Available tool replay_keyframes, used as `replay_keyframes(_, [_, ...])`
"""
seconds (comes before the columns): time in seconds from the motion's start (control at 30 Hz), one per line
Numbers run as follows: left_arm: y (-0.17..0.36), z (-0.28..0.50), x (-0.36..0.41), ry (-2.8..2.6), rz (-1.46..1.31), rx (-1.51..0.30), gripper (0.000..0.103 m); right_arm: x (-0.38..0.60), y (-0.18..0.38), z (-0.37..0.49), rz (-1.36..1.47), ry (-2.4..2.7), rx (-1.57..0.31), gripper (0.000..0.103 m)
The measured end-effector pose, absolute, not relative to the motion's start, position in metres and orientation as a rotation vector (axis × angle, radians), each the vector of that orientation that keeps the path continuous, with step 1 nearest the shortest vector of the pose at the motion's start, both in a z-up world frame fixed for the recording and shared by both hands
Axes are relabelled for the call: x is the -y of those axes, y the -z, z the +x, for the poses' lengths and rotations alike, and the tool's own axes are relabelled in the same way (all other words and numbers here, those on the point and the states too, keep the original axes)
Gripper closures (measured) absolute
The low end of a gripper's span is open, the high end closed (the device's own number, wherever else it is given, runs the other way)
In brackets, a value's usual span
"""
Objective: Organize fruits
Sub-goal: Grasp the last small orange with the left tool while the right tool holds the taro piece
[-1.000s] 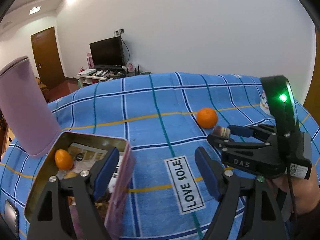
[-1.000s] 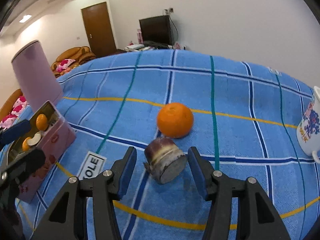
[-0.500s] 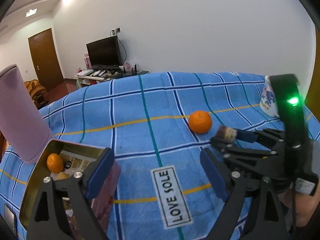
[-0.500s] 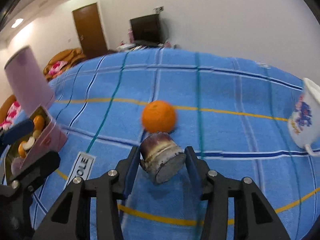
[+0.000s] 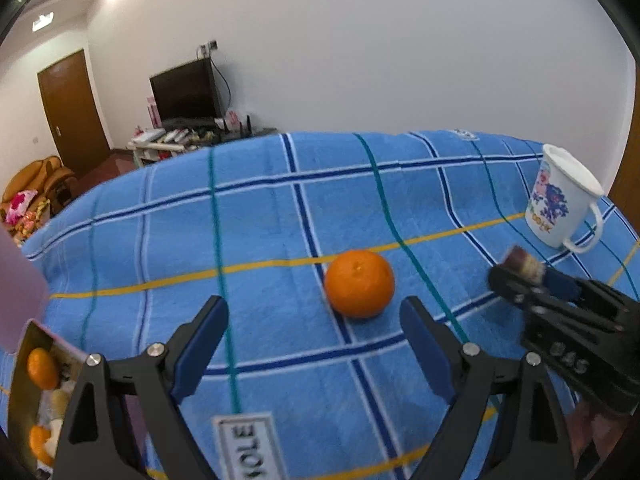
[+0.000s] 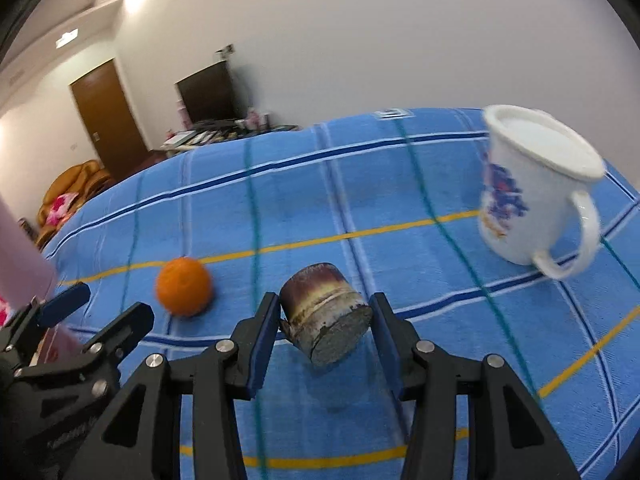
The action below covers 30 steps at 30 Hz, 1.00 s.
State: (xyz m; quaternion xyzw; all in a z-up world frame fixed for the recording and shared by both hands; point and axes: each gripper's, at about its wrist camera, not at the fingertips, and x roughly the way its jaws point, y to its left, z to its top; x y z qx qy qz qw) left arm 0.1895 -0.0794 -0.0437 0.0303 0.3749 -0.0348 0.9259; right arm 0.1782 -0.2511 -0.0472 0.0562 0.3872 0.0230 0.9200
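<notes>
Both hand-held grippers are seen over a worktop [image 5: 260, 232] that is covered by a blue towel-like cloth with a check pattern of dark blue, white, teal and yellow lines. The right hand-held gripper [image 6: 325, 330] is clenched on a short cylinder piece [image 6: 324, 316]; its blue pads press the two sides. This piece has a dull purple-brown skin with a pale band and a flat grey cut face toward the camera, and it appears lifted a little above the cloth, with a soft shadow below it. In the left wrist view the same gripper [image 5: 520, 276] comes in from the right with the piece at its tip. The left hand-held gripper [image 5: 314, 340] is released, with its jaws spread wide and nothing between them.

A white mug [image 6: 536, 196] with a blue and red print and a curved handle stands upright at the far right of the cloth; I cannot tell what is inside. At the left edge a metal tin [image 5: 24, 364] with a gold inside and pink outside lies open. It holds small oranges [image 5: 42, 368] and some pale pieces that are too blurred to name. A pale pink object [image 5: 18, 288] rises just beside the tin.

One round orange [image 5: 359, 283] with a dimpled skin lies on the cloth, just beyond the open left jaws and apart from the tin. A white label [image 5: 246, 446] with black letters is sewn on the cloth near the bottom.
</notes>
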Motion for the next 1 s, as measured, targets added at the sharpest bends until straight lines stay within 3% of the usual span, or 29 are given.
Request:
replay_keyframes(0.3, [0.059, 0.219, 0.108, 0.125, 0.098, -0.802, 0.029, 0.266, 0.043, 0.176, 0.161, -0.033, -0.777, 0.055])
replay_keyframes(0.37, [0.065, 0.224, 0.109, 0.156, 0.087, -0.833, 0.052, 0.267, 0.042, 0.176, 0.159, -0.031, -0.774, 0.055])
replay_keyframes(1.0, [0.063, 0.161, 0.074, 0.115, 0.065, -0.812, 0.053, 0.202, 0.043, 0.150, 0.063, -0.263, -0.749, 0.055])
